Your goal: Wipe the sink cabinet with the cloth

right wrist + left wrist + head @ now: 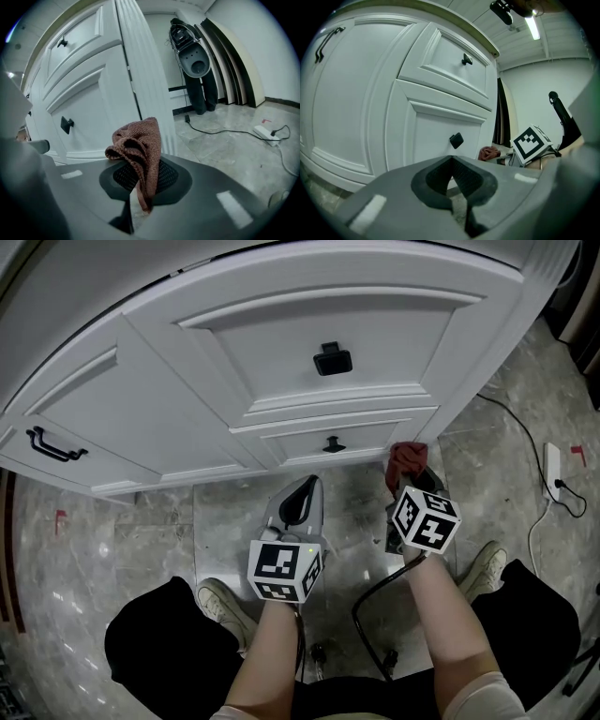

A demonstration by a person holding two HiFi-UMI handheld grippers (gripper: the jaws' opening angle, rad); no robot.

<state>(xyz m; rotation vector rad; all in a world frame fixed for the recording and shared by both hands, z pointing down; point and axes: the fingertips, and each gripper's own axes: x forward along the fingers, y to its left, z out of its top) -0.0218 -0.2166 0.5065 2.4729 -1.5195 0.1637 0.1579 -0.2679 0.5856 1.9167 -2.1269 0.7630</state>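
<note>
The white sink cabinet (309, 296) fills the top of the head view, and its panelled front rises ahead in both gripper views (356, 93) (84, 93). My right gripper (410, 479) is shut on a reddish-brown cloth (407, 458), which bunches up above the jaws (138, 145). It hangs low, just off the cabinet's right corner post, above the floor. My left gripper (302, 495) is shut with nothing in it, and points at the cabinet's base below the small lower knob (333, 443). In the left gripper view the cloth (489, 152) shows to the right.
Black knobs (333, 360) and a bar handle (52, 444) stick out from the fronts. A power strip (553, 470) and its cable lie on the marble floor at the right. A dark stand (194, 65) and boards lean on the far wall. My shoes (220, 601) (483, 568) flank the grippers.
</note>
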